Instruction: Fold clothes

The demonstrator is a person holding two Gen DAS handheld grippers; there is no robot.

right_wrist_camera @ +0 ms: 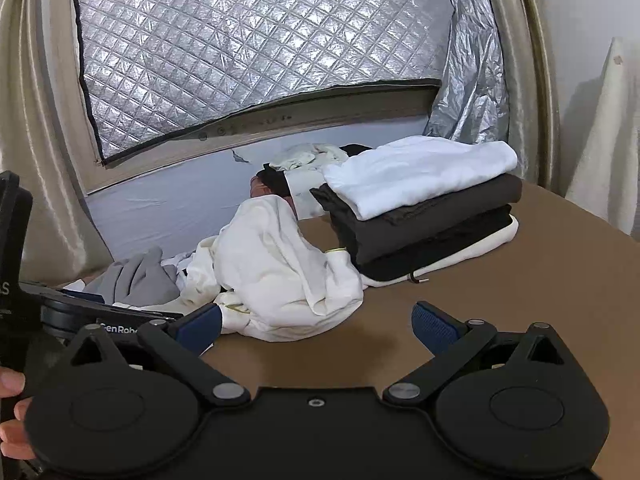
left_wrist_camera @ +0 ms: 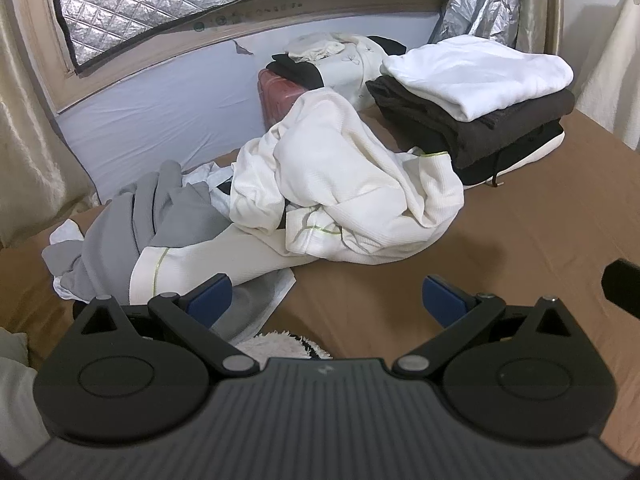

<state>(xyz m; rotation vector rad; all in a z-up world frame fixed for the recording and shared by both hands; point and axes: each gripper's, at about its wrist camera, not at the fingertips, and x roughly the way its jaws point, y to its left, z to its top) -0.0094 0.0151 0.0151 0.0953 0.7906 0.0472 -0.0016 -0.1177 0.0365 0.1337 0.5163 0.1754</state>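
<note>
White garment (left_wrist_camera: 344, 184) half covering grey one (left_wrist_camera: 120, 232), claws spread.

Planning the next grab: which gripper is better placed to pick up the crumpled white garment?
Left. The open left gripper has the white garment's sleeve by its fingertip; the right gripper faces mostly bare table.

Left tongs (left_wrist_camera: 327, 300) agape, empty; crumpled white garment (left_wrist_camera: 344, 184) ahead; folded stack (left_wrist_camera: 476, 104) beyond.

A white top (left_wrist_camera: 352, 184) with thin green lines was seen beside grey cloth (left_wrist_camera: 132, 224). The desk (left_wrist_camera: 540, 232) was brown. White and dark brown clothes were stacked in a pile (left_wrist_camera: 480, 108). The window cover (right_wrist_camera: 260, 52) was shiny silver.
</note>
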